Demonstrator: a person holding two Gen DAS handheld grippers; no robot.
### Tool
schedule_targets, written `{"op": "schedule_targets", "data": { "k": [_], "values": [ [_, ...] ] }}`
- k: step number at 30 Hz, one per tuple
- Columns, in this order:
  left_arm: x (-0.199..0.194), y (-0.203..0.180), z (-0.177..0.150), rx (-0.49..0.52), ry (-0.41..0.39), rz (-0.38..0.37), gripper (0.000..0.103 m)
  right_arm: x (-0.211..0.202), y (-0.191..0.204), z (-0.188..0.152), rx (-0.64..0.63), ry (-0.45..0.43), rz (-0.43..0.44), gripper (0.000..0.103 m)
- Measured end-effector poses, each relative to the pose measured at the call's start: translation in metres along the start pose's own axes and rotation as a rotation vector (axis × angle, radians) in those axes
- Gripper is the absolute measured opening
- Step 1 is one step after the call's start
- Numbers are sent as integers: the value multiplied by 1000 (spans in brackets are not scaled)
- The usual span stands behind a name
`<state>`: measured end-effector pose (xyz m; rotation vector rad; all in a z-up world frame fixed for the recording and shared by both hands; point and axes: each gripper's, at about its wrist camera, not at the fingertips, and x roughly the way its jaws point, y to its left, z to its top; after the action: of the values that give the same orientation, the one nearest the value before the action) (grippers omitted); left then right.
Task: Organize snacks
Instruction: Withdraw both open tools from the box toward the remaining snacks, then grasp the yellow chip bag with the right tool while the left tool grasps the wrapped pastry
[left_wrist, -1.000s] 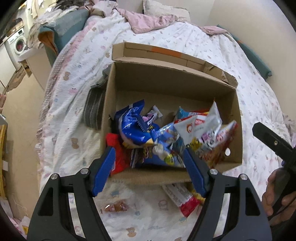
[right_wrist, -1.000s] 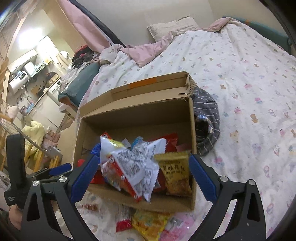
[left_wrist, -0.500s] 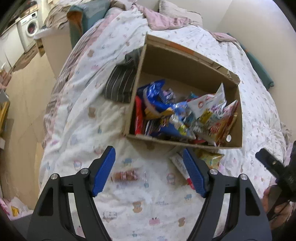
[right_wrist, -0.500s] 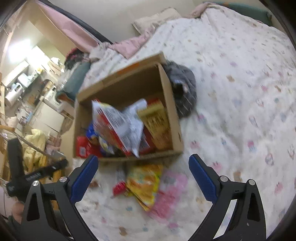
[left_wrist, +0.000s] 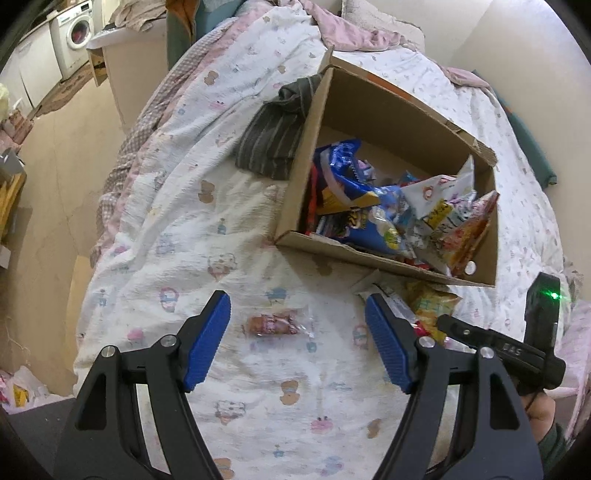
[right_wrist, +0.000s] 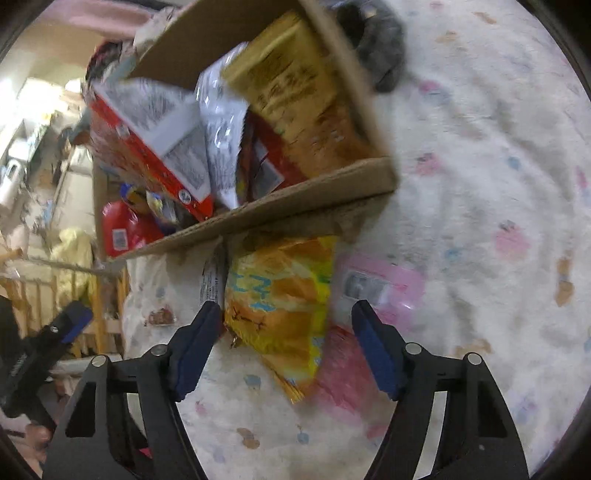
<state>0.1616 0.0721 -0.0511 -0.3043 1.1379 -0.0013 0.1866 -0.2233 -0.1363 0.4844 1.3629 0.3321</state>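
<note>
Both wrist cameras look steeply down past their jaws at the bed; both views share the cardboard box (left_wrist: 388, 254) (right_wrist: 280, 206) ahead, nearer in the right view.

My right wrist view is motion-blurred: print on the yellow snack bag (right_wrist: 280, 306) is unreadable. The pink packet (right_wrist: 384, 291) lies partly under that bag, and a red packet (right_wrist: 343, 373) beneath both shows only an edge. The cardboard box (right_wrist: 280, 206) is cut off at the top edge. In my left wrist view, packets in the cardboard box (left_wrist: 369, 254) overlap, hiding lower ones.
</note>
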Motion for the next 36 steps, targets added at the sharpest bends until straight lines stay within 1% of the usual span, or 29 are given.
{"op": "schedule_targets", "data": {
  "k": [1,4,5,6,7,8,11,13,15,19,21,23,27,31,36],
  "values": [
    [1,2,0,-3,0,12,72,6,4,1,-16,8,-17,73],
    [9,15,0,-30,24,33,72,19,8,0,-31,23,-20,71],
    [13,20,-1,-44,36,41,72,20,10,0,-36,23,-17,63],
    [15,24,-1,-51,42,45,72,22,13,-1,-47,31,-4,57],
    [19,27,-2,-61,52,50,72,22,16,-3,-67,36,-16,56],
    [22,30,-2,-72,65,54,72,21,17,-3,-83,32,-18,50],
    [30,33,-3,-96,94,59,72,13,21,-11,-114,43,11,46],
    [37,31,-4,-101,115,61,72,2,19,-18,-106,31,30,45],
    [43,27,-5,-92,122,71,72,-15,14,-23,-85,13,79,45],
    [56,9,-10,-36,132,117,72,-50,11,-28,-101,-58,141,45],
    [64,2,-12,-28,148,127,72,-64,8,-31,-112,-92,165,45],
    [73,-4,-14,-29,174,134,72,-69,6,-32,-116,-104,167,45],
    [97,-6,-13,-40,206,214,72,-77,0,-35,-127,-118,154,45],
    [120,-4,-10,-65,256,248,72,-83,-8,-34,-119,-124,153,45],
    [130,-14,-10,-1,256,292,72,-80,-8,-31,-114,-122,144,45]
  ]
}}
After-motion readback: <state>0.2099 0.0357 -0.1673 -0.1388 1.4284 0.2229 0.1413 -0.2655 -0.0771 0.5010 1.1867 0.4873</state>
